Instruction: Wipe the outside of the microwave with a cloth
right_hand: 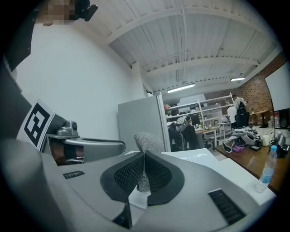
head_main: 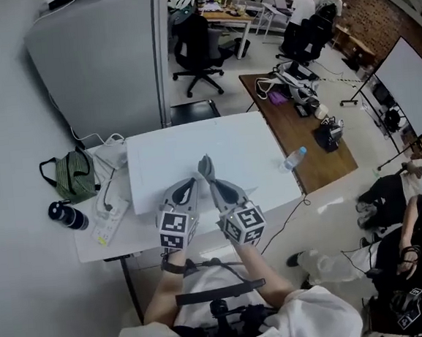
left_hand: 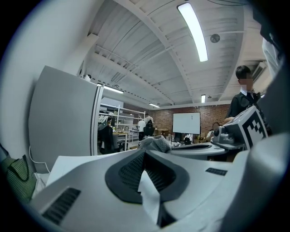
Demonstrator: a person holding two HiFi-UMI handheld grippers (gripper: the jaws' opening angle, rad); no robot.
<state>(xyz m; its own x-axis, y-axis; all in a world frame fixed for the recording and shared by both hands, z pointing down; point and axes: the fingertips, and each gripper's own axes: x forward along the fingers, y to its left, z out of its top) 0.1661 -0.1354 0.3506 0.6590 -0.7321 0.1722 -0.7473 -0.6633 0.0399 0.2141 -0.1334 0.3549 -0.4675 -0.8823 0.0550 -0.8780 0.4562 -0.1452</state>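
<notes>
From above, the microwave [head_main: 231, 151] is a white box top on a white table [head_main: 93, 244]. Both grippers hover over its near half, side by side and pointing away from me. My right gripper [head_main: 206, 169] is shut on a small grey cloth [head_main: 204, 162], which sticks up from the pads in the right gripper view [right_hand: 145, 143]. My left gripper [head_main: 191, 183] is shut with nothing between its pads, just left of the right one. The left gripper view shows the cloth [left_hand: 156, 144] ahead of its tip and the microwave's white top [left_hand: 74, 163] below.
A green bag [head_main: 72, 176], a black bottle [head_main: 67, 215] and a power strip [head_main: 112, 218] lie on the table left of the microwave. A water bottle [head_main: 293, 158] lies at its right edge. A grey partition [head_main: 99, 64] stands behind, a wooden desk [head_main: 303, 130] to the right.
</notes>
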